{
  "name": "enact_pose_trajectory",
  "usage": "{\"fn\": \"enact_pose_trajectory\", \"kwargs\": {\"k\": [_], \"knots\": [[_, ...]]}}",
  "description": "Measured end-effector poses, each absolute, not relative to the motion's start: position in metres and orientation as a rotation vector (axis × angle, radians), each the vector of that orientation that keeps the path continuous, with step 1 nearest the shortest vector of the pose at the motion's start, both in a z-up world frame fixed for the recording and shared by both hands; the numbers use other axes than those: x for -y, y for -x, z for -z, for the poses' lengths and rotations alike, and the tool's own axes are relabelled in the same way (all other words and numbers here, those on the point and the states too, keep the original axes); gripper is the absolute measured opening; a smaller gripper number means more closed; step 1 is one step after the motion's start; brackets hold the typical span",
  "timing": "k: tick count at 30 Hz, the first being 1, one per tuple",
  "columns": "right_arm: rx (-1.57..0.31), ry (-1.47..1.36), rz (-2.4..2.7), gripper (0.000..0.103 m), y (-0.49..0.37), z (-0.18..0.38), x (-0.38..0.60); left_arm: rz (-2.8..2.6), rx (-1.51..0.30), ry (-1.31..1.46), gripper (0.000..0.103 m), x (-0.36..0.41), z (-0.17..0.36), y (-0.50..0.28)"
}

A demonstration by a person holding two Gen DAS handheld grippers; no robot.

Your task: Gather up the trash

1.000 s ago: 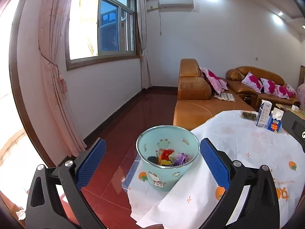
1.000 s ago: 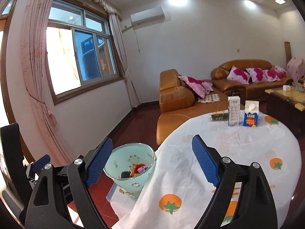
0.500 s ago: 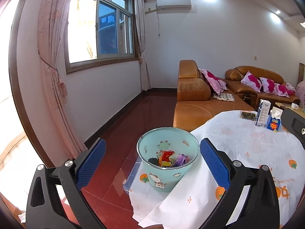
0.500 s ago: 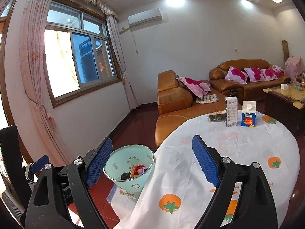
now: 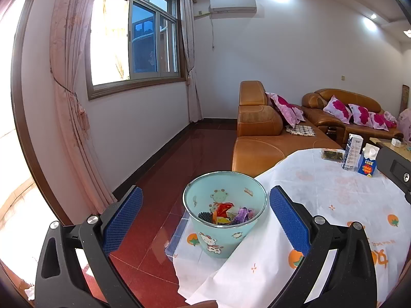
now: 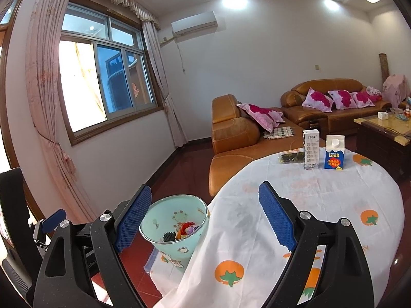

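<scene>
I'm hovering both grippers, left (image 5: 205,215) and right (image 6: 203,218), spread and empty, bin (image 5: 224,213) near-left of table (image 6: 321,205); next I'm reaching far-right for the cartons (image 6: 334,152).

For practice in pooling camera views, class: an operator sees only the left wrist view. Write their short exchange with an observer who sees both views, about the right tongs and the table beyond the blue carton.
Operator: My view shows nothing of the right tongs. Are they open?
Observer: Yes, they are open and empty, above the tablecloth.
Operator: What lies just past the blue carton?
Observer: A tomato print on the cloth, right beside the carton. In your view the right gripper's body covers it.
</scene>
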State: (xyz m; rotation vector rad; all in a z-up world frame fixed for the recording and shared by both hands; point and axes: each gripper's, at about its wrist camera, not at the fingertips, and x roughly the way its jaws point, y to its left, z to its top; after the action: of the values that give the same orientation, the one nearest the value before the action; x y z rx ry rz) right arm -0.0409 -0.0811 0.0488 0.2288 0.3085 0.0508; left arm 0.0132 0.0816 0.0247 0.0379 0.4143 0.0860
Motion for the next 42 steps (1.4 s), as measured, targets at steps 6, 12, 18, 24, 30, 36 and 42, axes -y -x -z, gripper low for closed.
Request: {"fn": "enact_pose_trajectory", "kwargs": {"k": [6, 12, 18, 24, 30, 36, 42], "knots": [[-0.307, -0.232, -0.045, 0.085, 0.042, -0.049, 0.08, -0.113, -0.411, -0.064, 0.097, -0.079, -0.024, -0.013], [-0.314, -0.235, -0.042, 0.085, 0.043, -0.046, 0.081, -0.109, -0.411, -0.059, 0.097, -0.078, -0.025, -0.012], [-0.314, -0.24, -0.04, 0.085, 0.043, -0.044, 0.082, -0.11, -0.417, -0.056, 0.097, -0.077, -0.025, -0.013], [-0.328, -0.257, -0.028, 0.086, 0.042, -0.038, 0.087, -0.116, -0.401, -0.068, 0.097, -0.074, -0.025, -0.012], [-0.328, -0.269, -0.016, 0.086, 0.045, -0.036, 0.092, -0.076, -0.448, -0.036, 0.097, -0.077, -0.02, -0.017], [-0.333, -0.271, -0.015, 0.086, 0.046, -0.036, 0.092, -0.079, -0.461, -0.029, 0.097, -0.077, -0.02, -0.018], [-0.341, -0.277, -0.011, 0.086, 0.045, -0.034, 0.095, -0.067, -0.466, -0.035, 0.097, -0.076, -0.019, -0.019]]}}
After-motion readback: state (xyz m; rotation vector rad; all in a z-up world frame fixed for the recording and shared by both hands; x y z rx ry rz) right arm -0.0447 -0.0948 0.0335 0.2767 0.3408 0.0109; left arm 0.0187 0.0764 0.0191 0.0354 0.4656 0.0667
